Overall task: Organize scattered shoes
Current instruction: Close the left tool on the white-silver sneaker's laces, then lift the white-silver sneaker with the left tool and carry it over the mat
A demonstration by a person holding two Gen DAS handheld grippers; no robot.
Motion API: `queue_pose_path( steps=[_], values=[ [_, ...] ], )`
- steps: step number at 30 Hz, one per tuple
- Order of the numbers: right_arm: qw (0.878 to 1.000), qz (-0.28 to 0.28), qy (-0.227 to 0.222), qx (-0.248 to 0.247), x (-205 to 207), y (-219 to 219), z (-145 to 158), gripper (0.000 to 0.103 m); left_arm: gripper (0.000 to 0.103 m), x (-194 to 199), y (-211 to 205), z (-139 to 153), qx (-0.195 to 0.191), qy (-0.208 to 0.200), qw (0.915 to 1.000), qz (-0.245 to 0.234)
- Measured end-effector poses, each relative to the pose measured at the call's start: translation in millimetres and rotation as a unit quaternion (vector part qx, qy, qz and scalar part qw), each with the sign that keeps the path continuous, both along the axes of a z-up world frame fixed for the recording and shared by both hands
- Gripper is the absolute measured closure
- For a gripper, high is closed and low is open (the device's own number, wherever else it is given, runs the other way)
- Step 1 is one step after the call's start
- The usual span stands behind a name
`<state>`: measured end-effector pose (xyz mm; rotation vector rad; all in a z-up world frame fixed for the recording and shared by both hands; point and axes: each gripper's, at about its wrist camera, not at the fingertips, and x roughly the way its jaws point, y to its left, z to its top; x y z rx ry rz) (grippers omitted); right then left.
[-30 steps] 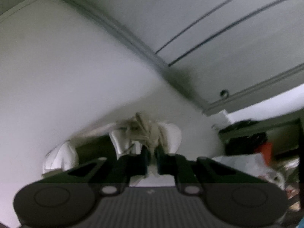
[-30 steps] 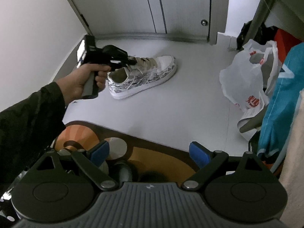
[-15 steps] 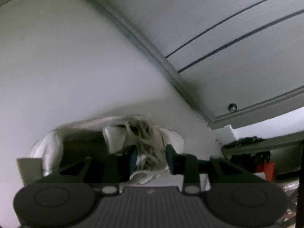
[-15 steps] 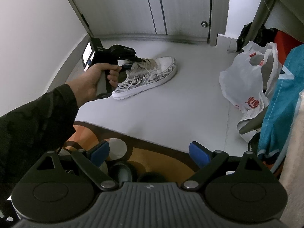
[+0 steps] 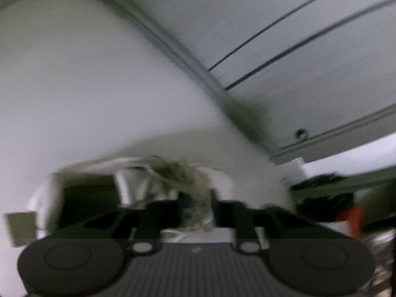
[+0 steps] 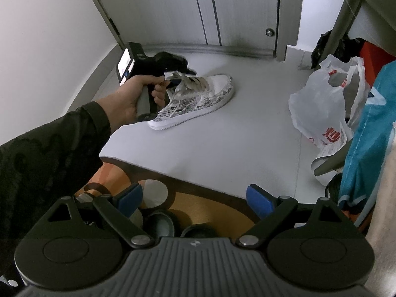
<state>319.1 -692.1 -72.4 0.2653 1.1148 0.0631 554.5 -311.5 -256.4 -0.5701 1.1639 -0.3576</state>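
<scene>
Pinching the sneaker's (image 6: 195, 99) laces, the left gripper (image 5: 196, 204) works (blurred view); right gripper (image 6: 195, 201) hangs spread, well behind.

Right tool (image 6: 195, 199) showing black linkage arms, silver pivot screws, blue finger pads (image 6: 257, 199), ribbed grey body, left tool (image 6: 170, 74) wearing matte black casing with a glowing screen, bare hand (image 6: 133, 99) emerging from dark patterned sleeve (image 6: 49, 148)

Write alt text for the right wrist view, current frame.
A hand holds the left gripper at the laces of a white patterned sneaker on a pale floor by closed doors. The right gripper hangs open in the foreground; a white plastic bag sits right.
</scene>
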Motion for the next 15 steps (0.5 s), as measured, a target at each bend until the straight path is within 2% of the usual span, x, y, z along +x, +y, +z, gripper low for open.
queue_pose_path(
  steps=[4, 8, 15],
  values=[
    [1.000, 0.000, -0.003, -0.002, -0.1, -1.0, 0.7, 0.009, 0.091, -7.6, 17.1, 6.6, -0.007, -0.022, 0.9996, 0.019],
    [1.000, 0.003, -0.010, -0.016, -0.8, 2.1, 1.1, 0.009, 0.092, -16.0, 25.6, 17.9, -0.002, -0.044, 0.9990, -0.001],
    [0.999, 0.008, -0.017, -0.036, 0.4, 3.5, -1.1, 0.009, 0.093, -32.3, 42.7, 39.1, -0.020, -0.067, 0.9974, -0.016]
  ],
)
